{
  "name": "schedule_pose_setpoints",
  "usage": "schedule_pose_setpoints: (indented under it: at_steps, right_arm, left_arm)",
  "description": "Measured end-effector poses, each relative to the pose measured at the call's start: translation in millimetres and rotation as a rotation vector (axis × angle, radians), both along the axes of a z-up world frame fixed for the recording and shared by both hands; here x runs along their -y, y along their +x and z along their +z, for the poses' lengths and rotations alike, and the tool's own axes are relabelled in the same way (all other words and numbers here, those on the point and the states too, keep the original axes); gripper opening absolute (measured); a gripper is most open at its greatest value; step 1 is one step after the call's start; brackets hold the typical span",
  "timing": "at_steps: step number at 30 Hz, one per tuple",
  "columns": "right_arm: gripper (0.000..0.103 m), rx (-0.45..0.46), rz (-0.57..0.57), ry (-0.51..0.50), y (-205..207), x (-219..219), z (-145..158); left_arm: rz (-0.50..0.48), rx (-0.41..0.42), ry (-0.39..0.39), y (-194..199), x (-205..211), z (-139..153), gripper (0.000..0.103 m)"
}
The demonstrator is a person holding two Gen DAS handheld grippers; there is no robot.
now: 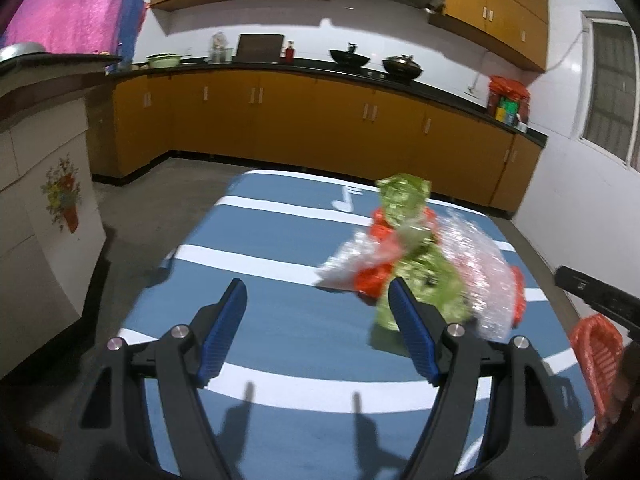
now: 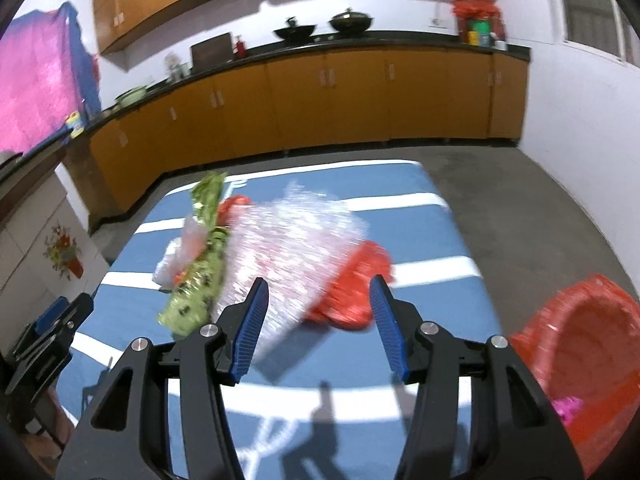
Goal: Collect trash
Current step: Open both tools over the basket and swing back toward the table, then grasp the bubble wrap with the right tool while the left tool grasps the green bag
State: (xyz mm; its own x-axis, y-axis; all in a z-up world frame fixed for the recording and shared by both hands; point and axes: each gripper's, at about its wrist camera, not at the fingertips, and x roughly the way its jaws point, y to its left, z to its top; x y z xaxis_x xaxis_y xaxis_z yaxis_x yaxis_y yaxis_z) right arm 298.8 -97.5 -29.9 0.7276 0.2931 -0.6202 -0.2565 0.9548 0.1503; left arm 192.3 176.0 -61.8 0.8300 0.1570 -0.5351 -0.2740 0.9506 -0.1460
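A heap of trash lies on the blue table with white stripes (image 1: 280,300): a green printed wrapper (image 1: 404,208), clear bubble wrap (image 1: 480,272) and red plastic pieces (image 1: 374,276). My left gripper (image 1: 318,298) is open and empty, just left of and in front of the heap. In the right wrist view the green wrapper (image 2: 200,280), bubble wrap (image 2: 288,248) and red plastic (image 2: 352,284) lie just beyond my right gripper (image 2: 318,294), which is open and empty. A red basket (image 2: 588,344) stands off the table's right side; it also shows in the left wrist view (image 1: 596,356).
Orange kitchen cabinets (image 1: 320,120) with a black counter run along the far wall, holding woks (image 1: 402,66) and jars. A white cabinet with a flower sticker (image 1: 44,208) stands left. Grey floor surrounds the table. Something pink (image 2: 568,408) lies in the basket.
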Motion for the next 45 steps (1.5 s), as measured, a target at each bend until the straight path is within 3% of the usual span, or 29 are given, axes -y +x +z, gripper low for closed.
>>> schedule_pose_setpoints:
  at_steps: [6,10,15,20,23,25,35,45]
  right_arm:
    - [0.055,-0.038,0.027,-0.02,38,-31,-14]
    - [0.072,-0.052,0.021,-0.025,51,-37,-21]
    - [0.074,-0.091,0.032,-0.059,57,-44,-35]
    - [0.046,-0.105,0.061,-0.085,52,-48,-44]
    - [0.023,-0.1,0.079,-0.071,49,-47,-40]
    - [0.018,-0.095,0.084,-0.057,47,-47,-35]
    - [0.011,-0.023,0.089,-0.018,18,-24,-10]
    - [0.011,0.023,-0.005,-0.013,-10,22,-3]
  left_arm:
    - [0.03,-0.014,-0.014,2,-25,-7,0.072]
    - [0.041,-0.027,-0.034,6,-34,-14,0.072]
    - [0.04,-0.039,-0.053,12,-39,-21,0.072]
    - [0.032,-0.047,-0.067,15,-37,-25,0.072]
    - [0.025,-0.051,-0.07,16,-34,-26,0.072]
    - [0.019,-0.05,-0.071,17,-33,-26,0.072]
    - [-0.046,-0.043,-0.08,25,-10,-20,0.072]
    - [-0.181,-0.059,-0.074,54,41,-17,0.072]
